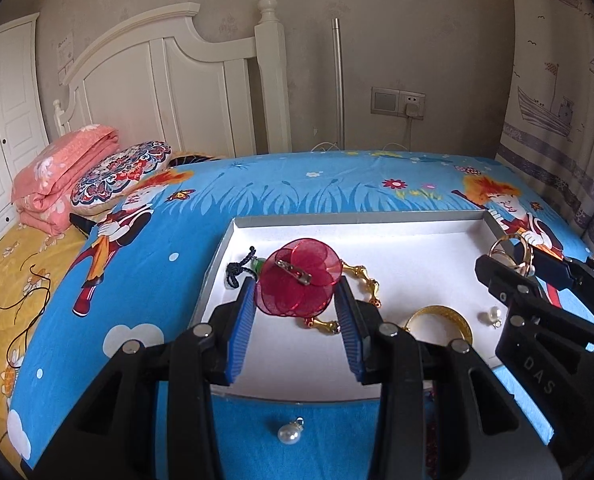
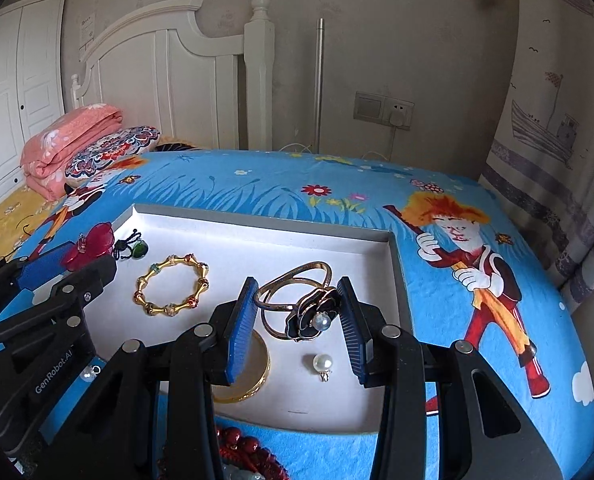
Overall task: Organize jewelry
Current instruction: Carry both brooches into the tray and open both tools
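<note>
Blue cartoon-print bedding covers the bed, with a shallow white tray resting on it at frame centre. At lower centre of the left wrist view, the left gripper pinches a red flower brooch above the tray. At lower centre of the right wrist view, the right gripper clamps a gold bangle with a black flower. On the tray floor lie a beaded gold bracelet, a wide gold bangle and a pearl pendant. Another pearl sits on the bedding outside the tray.
</note>
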Tool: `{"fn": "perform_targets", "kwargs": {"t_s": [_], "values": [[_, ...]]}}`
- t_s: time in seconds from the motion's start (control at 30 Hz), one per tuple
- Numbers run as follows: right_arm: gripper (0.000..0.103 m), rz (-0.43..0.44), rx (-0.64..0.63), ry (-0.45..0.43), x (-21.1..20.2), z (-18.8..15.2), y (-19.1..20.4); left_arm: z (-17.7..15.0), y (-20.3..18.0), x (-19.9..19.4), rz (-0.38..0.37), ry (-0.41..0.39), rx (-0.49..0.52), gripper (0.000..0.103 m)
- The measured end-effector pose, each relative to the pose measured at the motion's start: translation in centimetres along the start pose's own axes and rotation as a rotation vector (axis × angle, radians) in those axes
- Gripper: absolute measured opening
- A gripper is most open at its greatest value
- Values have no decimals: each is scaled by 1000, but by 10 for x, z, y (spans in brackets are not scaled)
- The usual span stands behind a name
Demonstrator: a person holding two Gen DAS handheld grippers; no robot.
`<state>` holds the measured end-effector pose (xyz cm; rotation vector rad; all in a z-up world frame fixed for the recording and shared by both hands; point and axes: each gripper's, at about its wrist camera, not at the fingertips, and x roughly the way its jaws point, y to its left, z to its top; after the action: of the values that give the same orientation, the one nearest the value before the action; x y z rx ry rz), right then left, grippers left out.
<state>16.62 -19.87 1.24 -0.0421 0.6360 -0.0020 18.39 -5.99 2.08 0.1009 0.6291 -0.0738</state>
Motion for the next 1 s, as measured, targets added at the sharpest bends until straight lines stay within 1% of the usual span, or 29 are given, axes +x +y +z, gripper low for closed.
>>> {"fn": "perform_targets", "kwargs": {"t_s": [0.07,0.23,0.37,0.43,0.47,0.5,0.53,0.7,0.77,0.83,0.97,1.0], "values": [[38,-8,7,12,8,3,-1,3,-1,7,5,9,1,39],[38,-23,11,10,18,8,0,9,0,23,18,25,-11,39],[38,-29,12,28,25,8,3,10,-2,30,27,27,-10,40],[43,-27,23,35,26,8,2,10,-1,31,36,27,-8,40],[48,-26,27,36,26,9,1,10,0,32,39,28,-8,41],[50,-26,29,30,25,9,0,10,0,32,39,28,-11,44],[50,-30,27,24,23,10,0,10,1,32,41,27,-13,46],[50,-27,17,9,15,12,-2,10,6,30,50,25,-17,50],[50,-24,18,7,13,11,-3,9,7,28,51,24,-20,53],[50,-20,18,7,10,9,-3,7,7,26,57,20,-17,60],[50,2,16,5,2,4,-4,2,9,18,57,18,-10,62],[50,9,12,0,-3,1,-5,1,9,15,52,17,-13,66]]}}
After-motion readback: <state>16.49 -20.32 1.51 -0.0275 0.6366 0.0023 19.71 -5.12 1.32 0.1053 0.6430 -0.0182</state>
